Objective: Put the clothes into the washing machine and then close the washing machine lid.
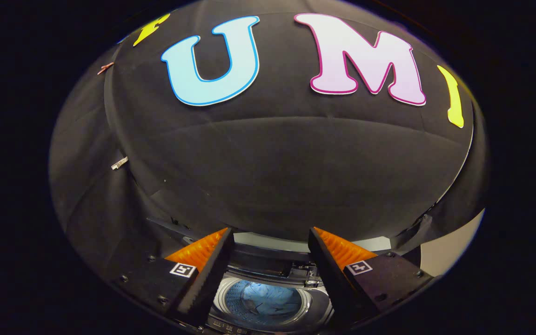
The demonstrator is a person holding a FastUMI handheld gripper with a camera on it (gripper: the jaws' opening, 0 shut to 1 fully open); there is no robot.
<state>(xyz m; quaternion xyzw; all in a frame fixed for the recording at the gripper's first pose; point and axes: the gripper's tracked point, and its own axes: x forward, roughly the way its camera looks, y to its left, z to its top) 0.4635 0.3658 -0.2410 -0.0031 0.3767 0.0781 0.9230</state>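
- Gripper (270,246): jaws spread wide, holding nothing, above the washer.
- Washer (268,302) sits below and between the jaws, lid open, drum in view.
- Blue clothes (265,300) lie inside the washer's drum.
- Black cloth wall (268,163) rises behind the washer.

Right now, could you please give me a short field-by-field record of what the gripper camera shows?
gripper: open, fingers spread apart, nothing held between them
washing machine: top-loader, seen below and between the fingers
lid: up, the drum opening is uncovered
drum: round opening with blue clothes lying inside
backdrop: black cloth wall beyond the fingers, behind the machine
task state: clothes appear to be in the drum; lid not yet closed
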